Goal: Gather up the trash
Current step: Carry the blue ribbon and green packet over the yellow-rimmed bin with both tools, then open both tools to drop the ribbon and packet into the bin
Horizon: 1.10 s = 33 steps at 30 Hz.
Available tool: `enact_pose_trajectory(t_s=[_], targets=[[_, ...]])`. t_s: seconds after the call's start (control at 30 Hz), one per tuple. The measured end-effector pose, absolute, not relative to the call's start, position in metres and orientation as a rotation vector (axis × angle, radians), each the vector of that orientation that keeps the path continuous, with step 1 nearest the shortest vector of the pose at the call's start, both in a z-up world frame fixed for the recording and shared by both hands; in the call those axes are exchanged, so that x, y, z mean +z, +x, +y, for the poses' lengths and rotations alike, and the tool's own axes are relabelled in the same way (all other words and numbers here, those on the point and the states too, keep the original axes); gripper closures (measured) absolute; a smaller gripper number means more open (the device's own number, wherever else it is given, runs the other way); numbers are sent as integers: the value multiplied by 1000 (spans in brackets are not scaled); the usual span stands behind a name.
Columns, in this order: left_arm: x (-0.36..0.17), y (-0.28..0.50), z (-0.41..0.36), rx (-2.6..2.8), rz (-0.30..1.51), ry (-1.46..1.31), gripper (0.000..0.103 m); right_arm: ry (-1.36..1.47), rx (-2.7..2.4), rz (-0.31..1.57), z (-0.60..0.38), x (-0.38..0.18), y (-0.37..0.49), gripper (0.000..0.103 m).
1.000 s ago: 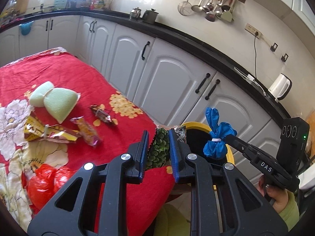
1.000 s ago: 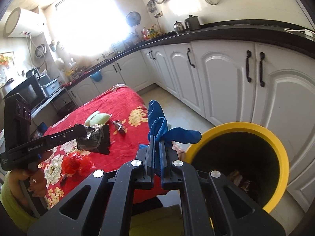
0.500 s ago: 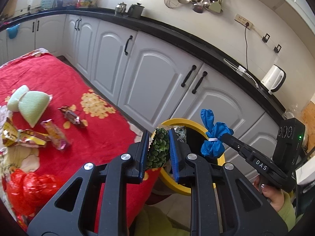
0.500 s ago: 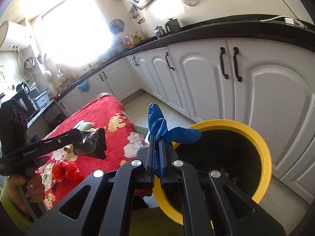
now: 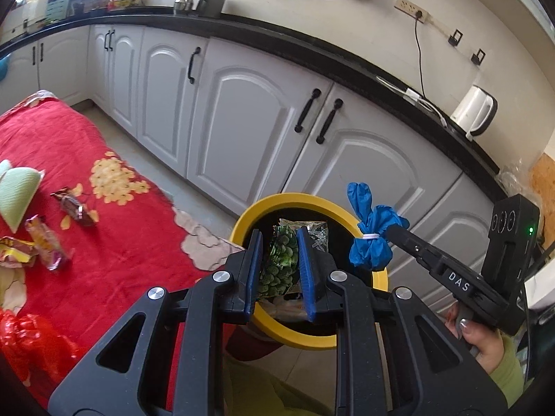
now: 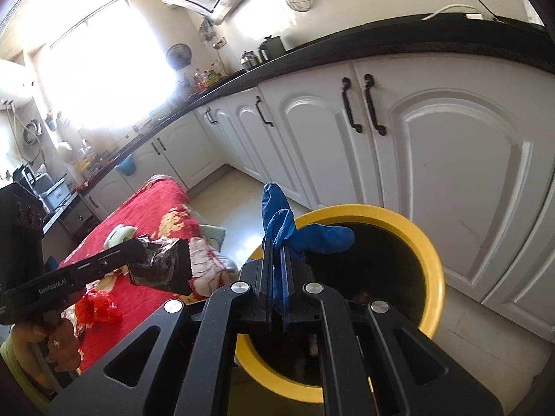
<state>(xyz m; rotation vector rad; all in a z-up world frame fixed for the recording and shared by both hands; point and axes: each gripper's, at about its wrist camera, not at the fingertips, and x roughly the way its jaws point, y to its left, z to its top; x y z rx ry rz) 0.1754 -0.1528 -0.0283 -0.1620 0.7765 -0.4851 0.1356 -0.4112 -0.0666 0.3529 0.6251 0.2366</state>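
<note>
Yellow-rimmed bin right under both tools: left tool pinching green snack wrapper, right tool clamped tight on knotted blue glove.

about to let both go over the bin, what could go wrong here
1. The glove in the right tool sits near the bin rim, not its middle; released here, it may drape on the rim or fall outside.
2. The light wrapper in the left tool could flutter and miss.
3. Both tools are close together and could bump.
</note>
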Motion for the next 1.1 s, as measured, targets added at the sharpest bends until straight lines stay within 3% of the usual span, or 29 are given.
enact_pose_trajectory(t_s=[1.1], targets=[[-75,195,-204,-521,876,-81,88,391,182,742,-430,-111,147,98]])
